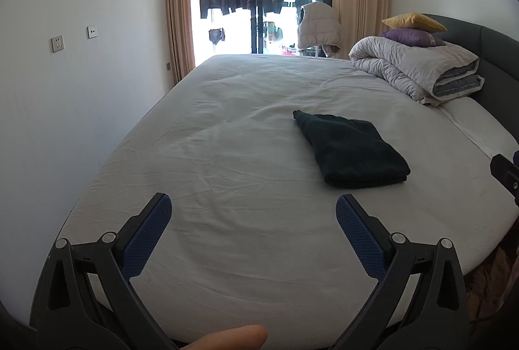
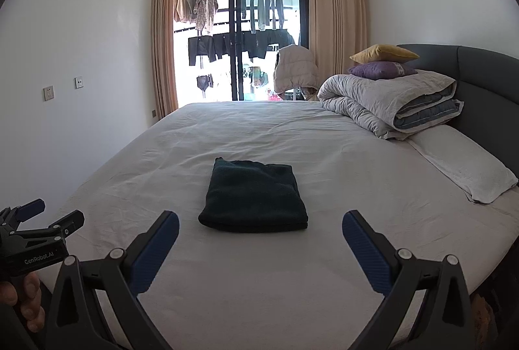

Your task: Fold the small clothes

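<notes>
— What is the left gripper (image 1: 253, 207) doing at the bottom of its frame?
— Hovering over the white bedsheet (image 1: 227, 155), jaws spread wide, gripping nothing.
— And the folded dark garment (image 2: 253, 196)?
— Lying mid-frame on the sheet (neatly squared), beyond the right gripper (image 2: 260, 225), which is likewise gaping empty.
</notes>
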Demonstrator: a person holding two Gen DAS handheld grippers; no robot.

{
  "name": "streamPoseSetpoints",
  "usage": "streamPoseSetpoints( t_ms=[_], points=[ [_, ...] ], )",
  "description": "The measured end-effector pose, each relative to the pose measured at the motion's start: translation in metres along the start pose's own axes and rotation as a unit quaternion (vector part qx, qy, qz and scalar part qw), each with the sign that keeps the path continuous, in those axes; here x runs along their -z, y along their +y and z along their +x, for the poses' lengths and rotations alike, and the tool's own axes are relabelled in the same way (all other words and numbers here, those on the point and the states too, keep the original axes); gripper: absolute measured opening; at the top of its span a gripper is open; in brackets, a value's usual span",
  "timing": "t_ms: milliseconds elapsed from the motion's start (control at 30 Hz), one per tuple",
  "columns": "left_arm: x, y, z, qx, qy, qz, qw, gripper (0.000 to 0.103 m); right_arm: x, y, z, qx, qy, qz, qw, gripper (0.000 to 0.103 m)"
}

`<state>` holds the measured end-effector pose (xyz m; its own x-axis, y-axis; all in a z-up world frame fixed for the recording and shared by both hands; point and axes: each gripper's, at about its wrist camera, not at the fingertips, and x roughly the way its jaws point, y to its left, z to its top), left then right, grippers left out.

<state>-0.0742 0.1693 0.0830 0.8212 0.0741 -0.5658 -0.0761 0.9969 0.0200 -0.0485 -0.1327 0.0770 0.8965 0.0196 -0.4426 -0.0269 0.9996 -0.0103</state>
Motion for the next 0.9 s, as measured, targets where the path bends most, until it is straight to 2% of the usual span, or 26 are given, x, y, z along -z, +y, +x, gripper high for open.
streamPoseSetpoints(
  t_ms=[400,900],
  points=[
    [0.003,-0.002,0.040,0.017,0.036,-0.011,0.9992,0.103,0.015,0.008,0.018,-0.009,0.046,0.004,0.999,0.103],
    [0.003,-0.001,0.057,0.019,0.047,-0.011,0.9987,0.103,0.021,0.013,0.028,-0.014,0.065,0.002,0.998,0.103]
  ],
)
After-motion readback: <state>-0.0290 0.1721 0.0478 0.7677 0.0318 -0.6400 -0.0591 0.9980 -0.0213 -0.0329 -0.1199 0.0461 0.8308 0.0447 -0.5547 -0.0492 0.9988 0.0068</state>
